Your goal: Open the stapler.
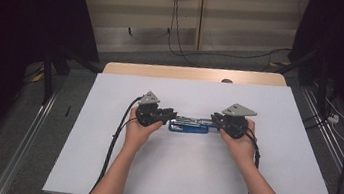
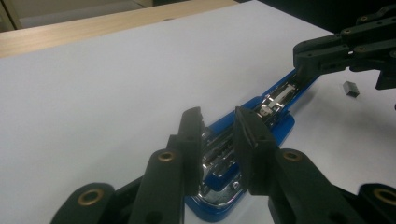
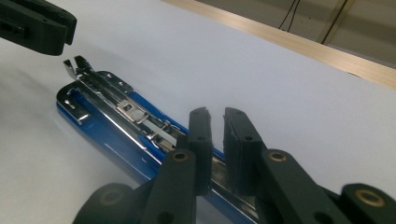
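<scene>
The stapler point(image 1: 191, 126) is lying opened out flat near the middle of the white sheet point(image 1: 270, 180), lengthwise between the two grippers. Wide bare sheet is being left around the stapler on every side, and the sheet's edges are well apart from it. A strip of wooden table point(image 1: 188, 72) is showing beyond the stapler.

The left gripper point(image 2: 218, 140) is being held over one end of the stapler with a narrow gap between its jaws; the metal rail is showing between the pads, and no pressing contact can be made out. The right gripper point(image 3: 215, 125) is being held over the other end, jaws nearly together, nothing gripped.

A small dark block point(image 2: 351, 88) is lying just beside the stapler's far end; what it is cannot be told. The stapler's near ends are being hidden behind the jaws.
</scene>
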Tool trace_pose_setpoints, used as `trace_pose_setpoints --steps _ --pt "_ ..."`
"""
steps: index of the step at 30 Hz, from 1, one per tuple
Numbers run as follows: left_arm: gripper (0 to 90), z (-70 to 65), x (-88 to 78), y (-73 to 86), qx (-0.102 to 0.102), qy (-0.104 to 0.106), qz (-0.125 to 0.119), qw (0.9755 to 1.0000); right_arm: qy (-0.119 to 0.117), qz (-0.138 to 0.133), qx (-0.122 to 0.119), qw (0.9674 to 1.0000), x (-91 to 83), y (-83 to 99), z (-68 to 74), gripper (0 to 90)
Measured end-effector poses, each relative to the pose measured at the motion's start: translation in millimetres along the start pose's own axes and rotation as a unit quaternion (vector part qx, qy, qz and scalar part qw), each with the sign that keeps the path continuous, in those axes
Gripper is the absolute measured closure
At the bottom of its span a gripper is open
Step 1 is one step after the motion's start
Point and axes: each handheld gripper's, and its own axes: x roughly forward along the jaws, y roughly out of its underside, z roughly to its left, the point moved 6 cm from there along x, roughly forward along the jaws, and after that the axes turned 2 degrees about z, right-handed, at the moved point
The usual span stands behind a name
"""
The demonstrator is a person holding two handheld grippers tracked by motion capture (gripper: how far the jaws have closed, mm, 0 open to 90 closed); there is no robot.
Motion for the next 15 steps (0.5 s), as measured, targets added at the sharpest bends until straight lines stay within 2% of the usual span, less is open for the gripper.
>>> trace_pose_setpoints --steps 9,15 --pt "63.1 -4.2 -6.3 -0.6 -0.004 -0.006 0.016 0.9999 0.002 0.000 -0.003 1.0000 -18.0 2.7 -8.0 70.8" --pt "49.9 -3.0 -9.9 1.2 -0.015 -0.011 0.026 0.9995 0.009 0.001 -0.001 1.0000 -31.0 6.2 -14.9 60.1"
